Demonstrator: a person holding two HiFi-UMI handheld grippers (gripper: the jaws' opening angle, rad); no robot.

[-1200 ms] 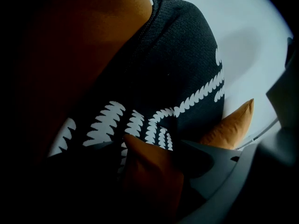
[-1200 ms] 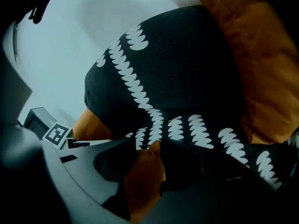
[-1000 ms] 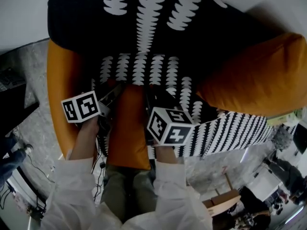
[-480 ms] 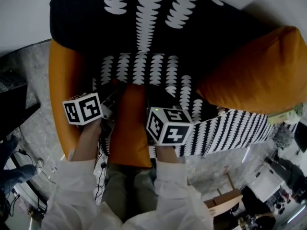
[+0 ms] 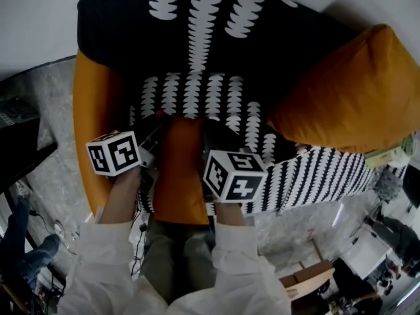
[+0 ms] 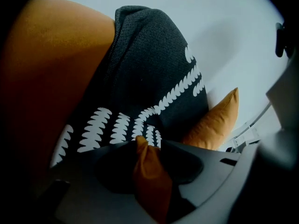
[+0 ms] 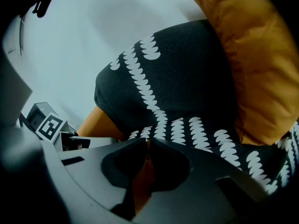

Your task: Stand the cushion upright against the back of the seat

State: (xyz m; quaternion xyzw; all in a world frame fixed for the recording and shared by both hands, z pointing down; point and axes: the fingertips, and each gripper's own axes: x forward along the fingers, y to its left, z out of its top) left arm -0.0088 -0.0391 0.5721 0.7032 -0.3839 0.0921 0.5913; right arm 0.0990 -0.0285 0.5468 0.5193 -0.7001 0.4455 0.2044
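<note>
- Head view: overhead, facing steeply down; middle range; takes in the whole seat back (image 5: pixel 197 18).
- Left gripper view: low, very close, looking along its jaws, up at that back.
- Right gripper view: likewise, set further right.
- Shared by all three: seat back, small orange cushion (image 5: pixel 180 172), large orange cushion (image 5: pixel 348 104).
</note>
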